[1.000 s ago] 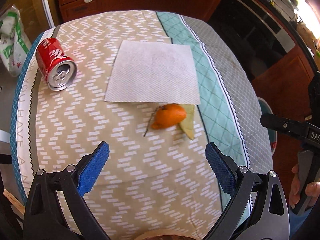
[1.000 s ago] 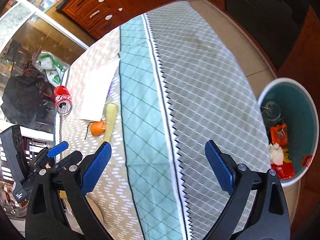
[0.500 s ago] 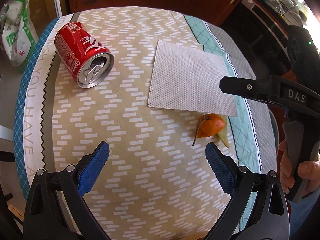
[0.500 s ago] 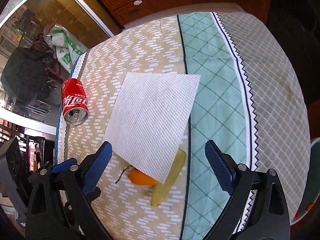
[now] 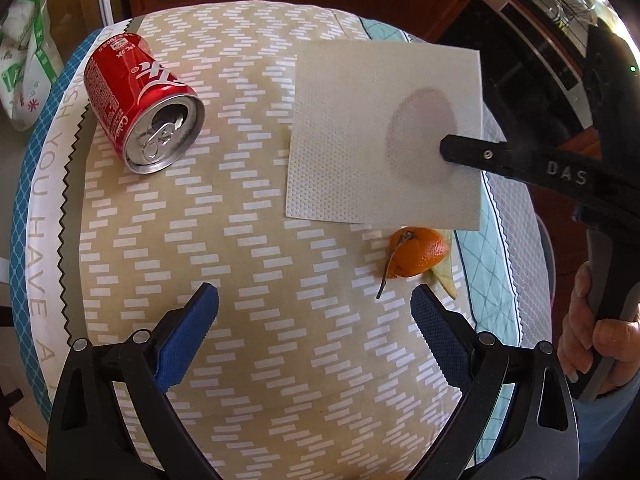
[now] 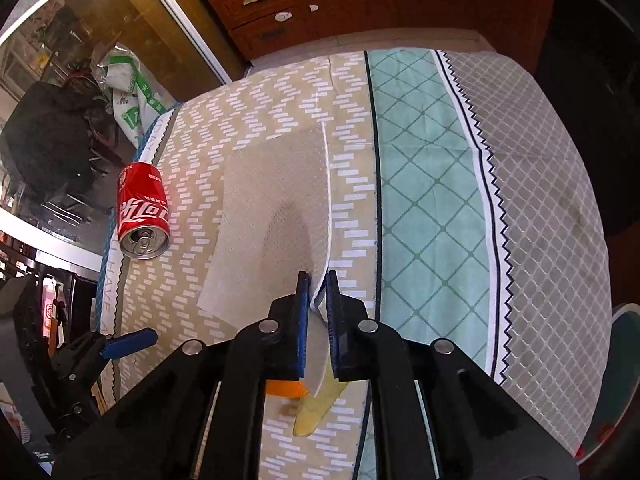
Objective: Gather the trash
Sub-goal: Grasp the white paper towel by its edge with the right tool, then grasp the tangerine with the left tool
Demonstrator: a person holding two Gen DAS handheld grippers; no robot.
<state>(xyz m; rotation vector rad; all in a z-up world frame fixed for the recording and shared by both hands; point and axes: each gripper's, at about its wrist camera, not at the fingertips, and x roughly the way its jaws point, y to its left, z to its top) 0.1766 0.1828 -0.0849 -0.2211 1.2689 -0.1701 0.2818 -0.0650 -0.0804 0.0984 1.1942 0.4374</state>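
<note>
Dark wooden cabinets (image 6: 304, 4) with pale drawer pulls line the far wall, and a glass sliding door (image 6: 80, 60) stands to the left with a green-and-white plastic bag (image 6: 128, 80) slumped at its foot. In front of them the table is spread with a patterned tablecloth (image 5: 280, 360): a beige field of white dashes, then a teal diamond band (image 6: 424, 184), then a grey lattice band (image 6: 540, 200), with a blue edge bearing printed letters on the left. The rim of a teal bin (image 6: 624, 344) peeks past the table's right edge.

A white paper towel (image 5: 360, 120) is pinched at its right edge by the right gripper (image 6: 317, 292), jaws closed on the sheet, which lifts off the cloth there and curves up between the 2 blue pads. A hand (image 5: 600, 344) holds that tool's handle at the right. The left gripper (image 5: 316, 316) hangs above the beige area with its jaws spread wide, nothing between them.

A red soda can (image 5: 140, 104) lies on its side near the left edge, its opened top facing the camera. Just below the towel's near corner sits a piece of orange peel (image 5: 420, 256) with a thin stem, resting against a yellowish peel strip (image 5: 442, 280).
</note>
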